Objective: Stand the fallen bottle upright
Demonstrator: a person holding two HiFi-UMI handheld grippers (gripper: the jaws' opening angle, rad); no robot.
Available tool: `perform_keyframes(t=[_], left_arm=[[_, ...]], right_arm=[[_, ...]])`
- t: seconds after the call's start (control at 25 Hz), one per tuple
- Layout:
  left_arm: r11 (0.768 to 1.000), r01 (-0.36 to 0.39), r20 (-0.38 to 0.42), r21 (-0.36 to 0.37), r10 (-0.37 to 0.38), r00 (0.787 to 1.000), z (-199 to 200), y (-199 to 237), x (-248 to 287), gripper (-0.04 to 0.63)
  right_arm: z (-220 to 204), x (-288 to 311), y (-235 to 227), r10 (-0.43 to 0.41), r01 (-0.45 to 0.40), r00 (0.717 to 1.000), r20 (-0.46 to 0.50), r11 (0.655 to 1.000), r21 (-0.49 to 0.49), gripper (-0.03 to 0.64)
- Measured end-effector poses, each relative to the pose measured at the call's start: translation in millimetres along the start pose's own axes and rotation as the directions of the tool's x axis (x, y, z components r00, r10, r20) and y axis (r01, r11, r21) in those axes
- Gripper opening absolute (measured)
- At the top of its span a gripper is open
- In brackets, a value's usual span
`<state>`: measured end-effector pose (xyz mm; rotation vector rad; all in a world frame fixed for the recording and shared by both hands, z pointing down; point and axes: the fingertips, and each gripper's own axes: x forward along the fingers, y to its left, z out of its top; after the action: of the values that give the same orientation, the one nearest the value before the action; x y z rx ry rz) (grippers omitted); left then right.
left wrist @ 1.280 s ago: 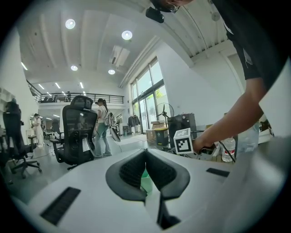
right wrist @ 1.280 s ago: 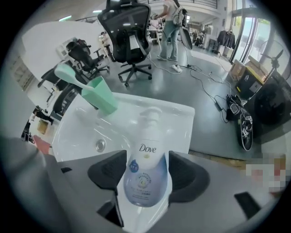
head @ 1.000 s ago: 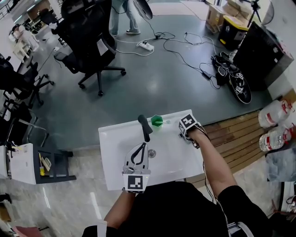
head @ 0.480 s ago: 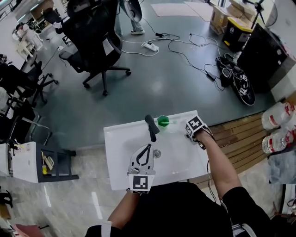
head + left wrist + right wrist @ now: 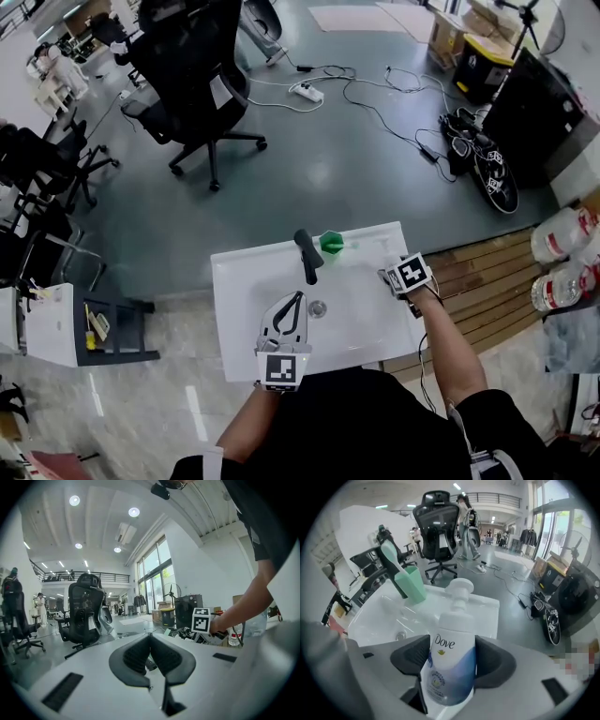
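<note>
Right gripper (image 5: 452, 643) has its fingers (image 5: 494, 660) clamped on both sides of the white-and-blue pump bottle (image 5: 450, 677), lower centre of the right gripper view, over the white sink's (image 5: 384, 613) near rim. Left gripper (image 5: 150, 637): fingers (image 5: 133, 656) pressed together, nothing between them.

Right hand-held gripper (image 5: 389, 277) with bottle (image 5: 452, 667), now nearer the person.
</note>
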<state>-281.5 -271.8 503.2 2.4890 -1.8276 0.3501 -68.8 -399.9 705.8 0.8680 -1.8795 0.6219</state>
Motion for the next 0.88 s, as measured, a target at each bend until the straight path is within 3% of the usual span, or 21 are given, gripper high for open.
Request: perform_keyframes(t=[0.12, 0.32, 0.68, 0.88], left_arm=[[1.000, -0.002, -0.015, 0.004, 0.003, 1.000, -3.4, -1.0, 0.1, 0.018], [1.000, 0.012, -0.027, 0.015, -0.012, 1.000, -11.7, -10.8, 3.6, 0.018], [1.000, 0.024, -0.025, 0.010, -0.024, 0.999, -4.2, -17.8, 11.4, 0.018], [1.000, 0.024, -0.037, 0.019, -0.024, 0.999, -5.4, -20.0, 9.6, 0.018]], right_arm=[[1.4, -14.7, -2.3, -0.034, 0.034, 0.992, 0.124, 0.999, 0.003, 0.308], [1.0, -37.2, 2.1, -0.047, 0.054, 0.952, 0.304, 0.998, -0.012, 0.305], [18.0, -77.7, 3.7, -0.089, 0.115, 0.846, 0.525, 0.993, -0.017, 0.301], [36.1, -81.6, 7.9, -0.055, 0.109, 0.791, 0.610, 0.993, -0.052, 0.301]])
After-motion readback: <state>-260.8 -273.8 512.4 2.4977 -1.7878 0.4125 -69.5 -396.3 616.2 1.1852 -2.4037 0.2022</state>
